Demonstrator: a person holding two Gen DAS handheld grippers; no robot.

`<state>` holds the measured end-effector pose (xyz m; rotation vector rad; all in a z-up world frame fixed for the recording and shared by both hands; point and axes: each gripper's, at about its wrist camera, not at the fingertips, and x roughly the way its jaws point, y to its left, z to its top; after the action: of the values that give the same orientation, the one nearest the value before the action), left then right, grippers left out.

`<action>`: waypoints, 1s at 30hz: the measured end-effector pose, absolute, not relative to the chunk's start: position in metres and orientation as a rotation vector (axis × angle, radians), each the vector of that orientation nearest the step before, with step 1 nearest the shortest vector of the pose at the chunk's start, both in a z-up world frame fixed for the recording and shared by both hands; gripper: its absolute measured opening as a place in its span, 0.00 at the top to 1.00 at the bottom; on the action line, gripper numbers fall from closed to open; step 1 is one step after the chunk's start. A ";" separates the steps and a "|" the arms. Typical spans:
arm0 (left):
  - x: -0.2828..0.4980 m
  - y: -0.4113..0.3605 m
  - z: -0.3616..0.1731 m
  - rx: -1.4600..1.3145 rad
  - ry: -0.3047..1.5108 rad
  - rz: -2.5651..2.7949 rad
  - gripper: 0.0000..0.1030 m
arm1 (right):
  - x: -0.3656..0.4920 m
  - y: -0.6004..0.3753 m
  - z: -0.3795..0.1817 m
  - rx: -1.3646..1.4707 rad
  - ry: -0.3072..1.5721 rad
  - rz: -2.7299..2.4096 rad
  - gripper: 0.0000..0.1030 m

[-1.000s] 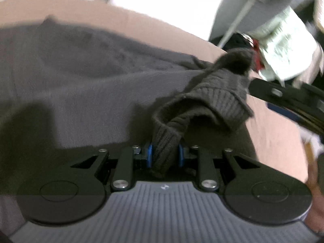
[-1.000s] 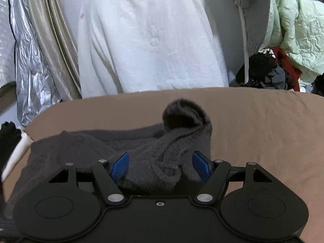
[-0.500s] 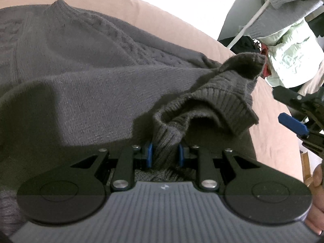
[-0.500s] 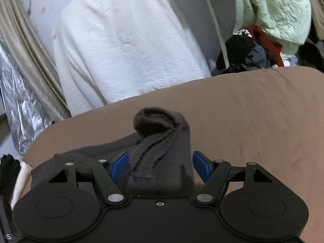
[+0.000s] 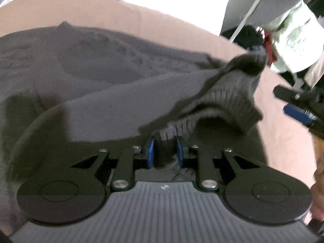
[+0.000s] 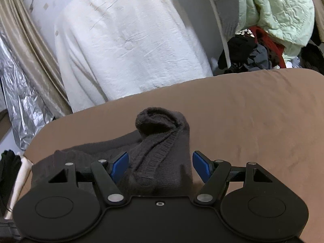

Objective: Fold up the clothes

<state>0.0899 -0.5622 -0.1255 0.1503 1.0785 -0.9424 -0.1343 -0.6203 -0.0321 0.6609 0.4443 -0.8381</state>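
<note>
The dark grey cable-knit wool sweater lies spread on the brown cloth-covered table, its body flat and its ribbed cuff end bunched and lifted toward me. It is soft, thick and limp, so I judge it will sag and drag wherever it is not supported, and the loose knit should stretch rather than slide; it is no fragile thing, but a pinch on too little cloth would likely just pull a peak. My left gripper is clamped on the ribbed edge, blue pads pressed into the knit from both sides, which seems the right place, since the ribbing is denser and gives firm purchase. My right gripper stands with its jaws wide, the rolled sleeve lying between the blue pads without either pressing on it. For the fold I would take that sleeve well back from its tip, through both layers. Beyond the table hang a white quilted cover and a pale green padded jacket
</note>
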 end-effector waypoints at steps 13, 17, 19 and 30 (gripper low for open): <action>0.082 -0.555 -0.123 0.234 1.028 -0.958 0.76 | -0.131 -0.617 -0.036 0.633 0.487 -0.837 0.27; 0.074 -0.555 -0.111 0.294 0.946 -0.970 0.69 | -0.142 -0.621 -0.034 0.672 0.456 -0.834 0.27; 0.073 -0.554 -0.104 0.304 0.900 -0.972 0.64 | -0.148 -0.623 -0.033 0.692 0.440 -0.827 0.27; 0.068 -0.567 -0.082 0.242 0.868 -1.026 0.50 | -0.167 -0.645 -0.041 0.804 0.382 -0.852 0.27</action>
<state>0.0685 -0.5669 -0.0822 0.2419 0.8676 -1.0260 -0.1674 -0.6451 -0.0413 0.8039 0.3821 -0.8523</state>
